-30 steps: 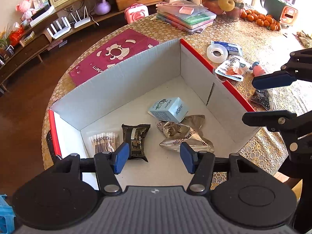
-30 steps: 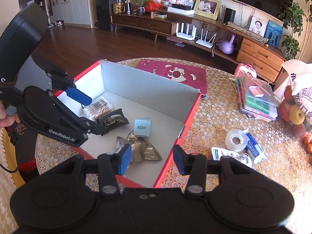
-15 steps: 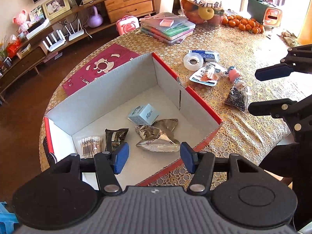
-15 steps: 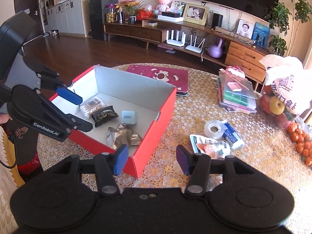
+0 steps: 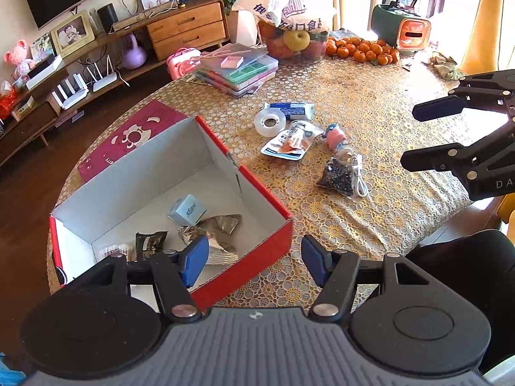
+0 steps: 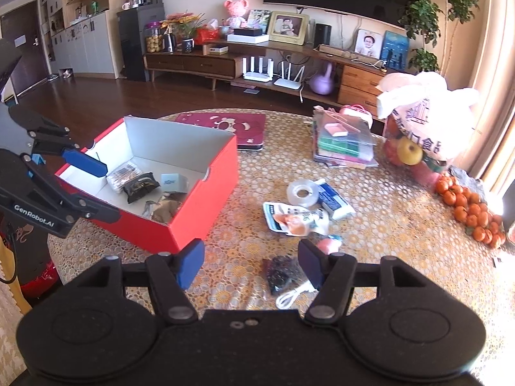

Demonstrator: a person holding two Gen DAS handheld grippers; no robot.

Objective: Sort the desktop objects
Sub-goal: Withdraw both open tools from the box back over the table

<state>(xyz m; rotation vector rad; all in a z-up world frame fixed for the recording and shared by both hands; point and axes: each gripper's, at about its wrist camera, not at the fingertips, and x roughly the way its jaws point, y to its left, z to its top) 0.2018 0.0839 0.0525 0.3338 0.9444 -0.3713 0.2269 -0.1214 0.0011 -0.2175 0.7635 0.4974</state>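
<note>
A red box on the table holds a small blue carton, silver foil packets, a dark snack pack and cotton swabs. Loose on the cloth lie a tape roll, a blue pack, a white pouch, a pink toy, a black bag and a white cable. My left gripper hangs open over the box's near corner. My right gripper is open just above the black bag.
A stack of plastic folders and a fruit bag stand at the table's far side, with oranges beside them. A magenta mat lies behind the box. The table edge runs close on the near right.
Both grippers pulled back and up from the box and swung right toward the loose items. Both stay open and hold nothing.
</note>
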